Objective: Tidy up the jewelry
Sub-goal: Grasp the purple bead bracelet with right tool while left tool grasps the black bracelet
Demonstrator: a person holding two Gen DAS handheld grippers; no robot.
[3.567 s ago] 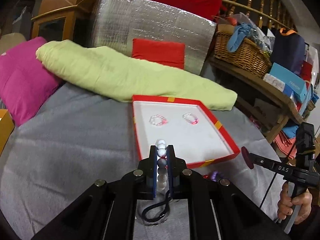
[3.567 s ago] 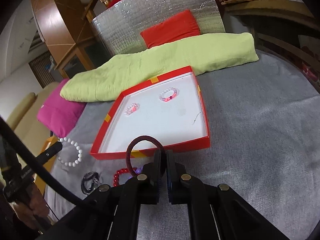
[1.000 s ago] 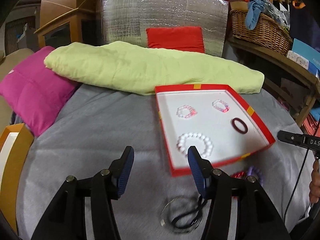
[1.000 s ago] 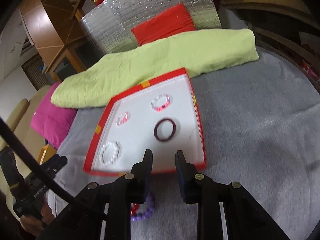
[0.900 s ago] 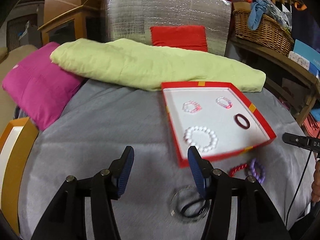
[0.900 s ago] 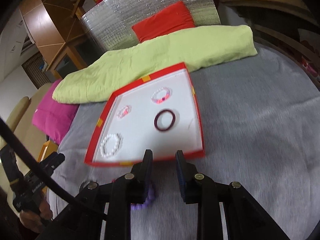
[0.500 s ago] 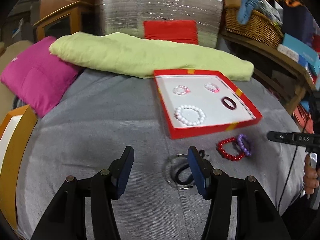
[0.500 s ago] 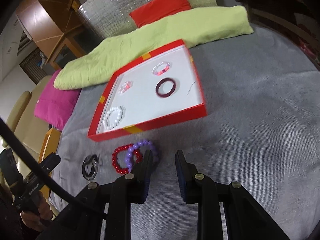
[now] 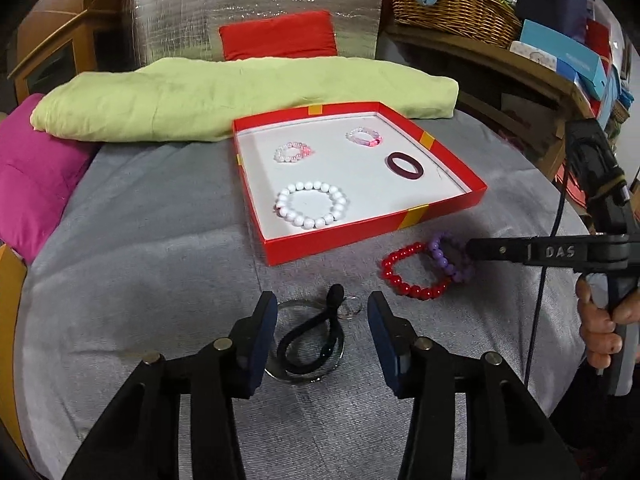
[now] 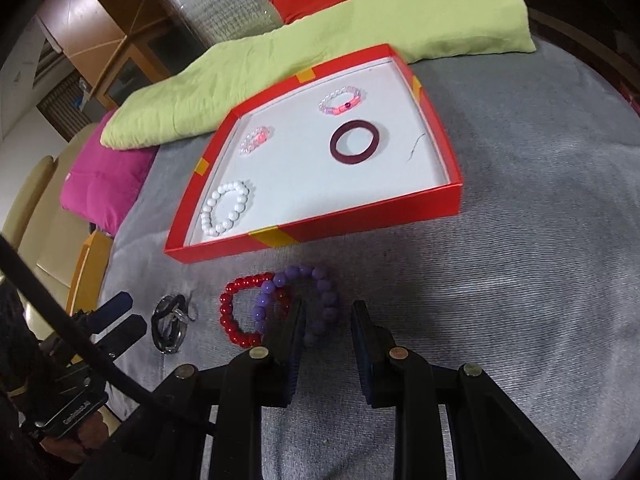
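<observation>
Partly hidden purple bracelet (image 10: pixel 320 300) behind spread right tool (image 10: pixel 326 320), left tool (image 9: pixel 322 320) spread.

Lived-in home, pink cushion (image 9: pixel 30 184), green bedding (image 9: pixel 224 96), wicker basket (image 9: pixel 452 4), wooden shelf (image 9: pixel 532 76)

In the right wrist view, the near arc of the purple bead bracelet (image 10: pixel 320 300) is hidden behind the right gripper (image 10: pixel 326 322). In the left wrist view, part of it is covered by that gripper's tip. The pink cushion (image 9: pixel 28 176) is cut off by the frame edge. Whether the silver ring (image 9: pixel 304 344) and black cord (image 9: pixel 316 336) are joined cannot be told.
</observation>
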